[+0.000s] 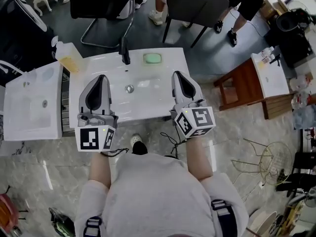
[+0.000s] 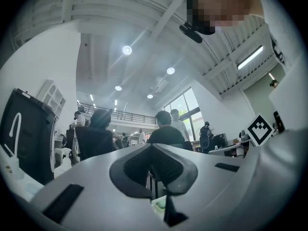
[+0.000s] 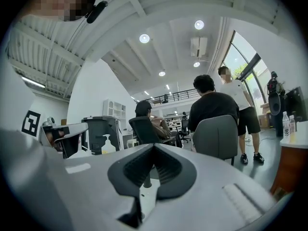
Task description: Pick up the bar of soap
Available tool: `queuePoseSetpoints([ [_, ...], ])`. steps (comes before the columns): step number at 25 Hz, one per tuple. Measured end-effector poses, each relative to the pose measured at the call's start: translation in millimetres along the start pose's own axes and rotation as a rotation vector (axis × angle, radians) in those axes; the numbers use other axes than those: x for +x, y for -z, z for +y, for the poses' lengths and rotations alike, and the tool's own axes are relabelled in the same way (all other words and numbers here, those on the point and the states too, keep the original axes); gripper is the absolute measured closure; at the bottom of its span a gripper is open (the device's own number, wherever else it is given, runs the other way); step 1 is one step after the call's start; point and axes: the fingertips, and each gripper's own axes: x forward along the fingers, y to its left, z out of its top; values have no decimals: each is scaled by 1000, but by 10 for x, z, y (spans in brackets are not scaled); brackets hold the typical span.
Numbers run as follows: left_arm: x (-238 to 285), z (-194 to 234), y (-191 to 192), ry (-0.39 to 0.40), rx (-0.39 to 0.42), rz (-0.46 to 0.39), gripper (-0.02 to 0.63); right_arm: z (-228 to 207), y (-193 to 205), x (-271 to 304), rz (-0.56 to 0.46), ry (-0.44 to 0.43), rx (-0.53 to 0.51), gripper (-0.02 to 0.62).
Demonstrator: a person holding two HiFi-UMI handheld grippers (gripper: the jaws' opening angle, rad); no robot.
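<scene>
A pale green bar of soap lies on the back ledge of the white sink, right of the black faucet. My left gripper hovers over the basin's left side, tip pointing toward the faucet, jaws shut with nothing in them. Over the basin's right side my right gripper is also shut and empty, a short way in front of the soap. In the left gripper view the closed jaws fill the frame, and a sliver of green soap shows below them. The right gripper view shows its closed jaws.
A liquid soap bottle stands at the sink's back left corner. A second white basin sits to the left. Behind the sink are chairs and people's legs. A wooden stool stands to the right.
</scene>
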Motion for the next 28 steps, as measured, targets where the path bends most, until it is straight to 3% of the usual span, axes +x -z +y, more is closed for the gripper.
queuePoseSetpoints([
  [11, 459, 424, 331, 81, -38, 39, 598, -102, 394, 600, 107, 84, 37, 584],
  [21, 657, 586, 709, 95, -89, 115, 598, -359, 1231, 925, 358, 113, 121, 584],
  [23, 673, 609, 762, 88, -94, 124, 598, -452, 1386, 1028, 405, 108, 142, 538],
  [28, 732, 658, 890, 55, -99, 150, 598, -707, 1775, 1307, 516, 80, 135, 497],
])
